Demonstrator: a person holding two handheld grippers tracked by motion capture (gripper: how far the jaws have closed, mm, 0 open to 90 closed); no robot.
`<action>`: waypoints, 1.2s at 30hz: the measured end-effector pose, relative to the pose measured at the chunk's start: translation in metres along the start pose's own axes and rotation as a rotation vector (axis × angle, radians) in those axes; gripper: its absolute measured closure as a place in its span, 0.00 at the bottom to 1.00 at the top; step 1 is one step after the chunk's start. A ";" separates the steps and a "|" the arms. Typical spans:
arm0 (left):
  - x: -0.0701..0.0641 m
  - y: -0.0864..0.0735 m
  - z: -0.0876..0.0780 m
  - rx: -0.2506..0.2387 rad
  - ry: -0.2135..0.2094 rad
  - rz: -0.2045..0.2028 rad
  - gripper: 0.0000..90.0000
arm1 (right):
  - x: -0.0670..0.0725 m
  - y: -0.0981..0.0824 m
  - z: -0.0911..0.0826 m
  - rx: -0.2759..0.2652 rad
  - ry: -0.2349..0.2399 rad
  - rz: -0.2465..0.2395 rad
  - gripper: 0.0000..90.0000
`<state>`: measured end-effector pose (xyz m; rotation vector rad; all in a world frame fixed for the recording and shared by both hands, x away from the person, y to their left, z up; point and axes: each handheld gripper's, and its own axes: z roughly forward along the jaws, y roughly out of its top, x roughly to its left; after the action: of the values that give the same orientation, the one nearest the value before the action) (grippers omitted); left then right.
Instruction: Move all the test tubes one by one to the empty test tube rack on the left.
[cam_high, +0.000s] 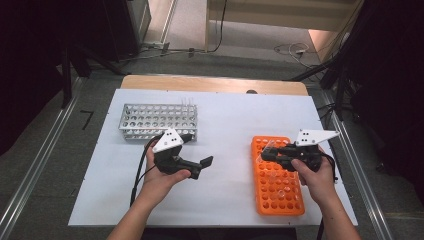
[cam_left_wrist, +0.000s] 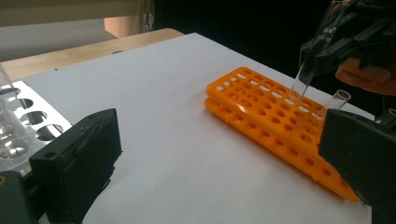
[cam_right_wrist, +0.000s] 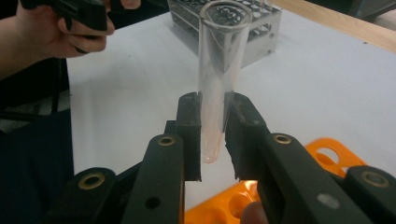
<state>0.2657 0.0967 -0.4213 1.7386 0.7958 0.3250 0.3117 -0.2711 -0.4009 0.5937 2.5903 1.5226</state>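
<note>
the metal rack (cam_high: 159, 120) sits far left on the white table (cam_high: 225, 130). the left gripper (cam_high: 202, 165) hovers with jaws spread, holding nothing. right of it, the right gripper (cam_right_wrist: 212, 140) pinches 1 clear test tube (cam_right_wrist: 219, 79) above the orange rack (cam_high: 278, 185).

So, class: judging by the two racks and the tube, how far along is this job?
Done: clear tubes already stand in the metal rack. In hand: the right hand-held gripper clamps a test tube above the orange rack. Left: racking it, plus another tube in the orange rack.
</note>
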 end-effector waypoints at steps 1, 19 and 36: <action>-0.001 0.001 0.000 0.002 -0.001 0.001 0.00 | 0.003 0.002 0.002 0.001 0.004 -0.001 0.82; -0.035 0.009 0.017 0.002 -0.051 0.043 0.10 | 0.025 0.013 0.031 0.053 0.084 -0.034 0.82; -0.058 0.019 0.028 -0.018 -0.158 0.069 0.37 | 0.037 0.017 0.044 0.097 0.130 -0.083 0.82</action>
<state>0.2465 0.0353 -0.4024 1.7543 0.6179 0.2368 0.2935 -0.2141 -0.4039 0.4018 2.7602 1.4646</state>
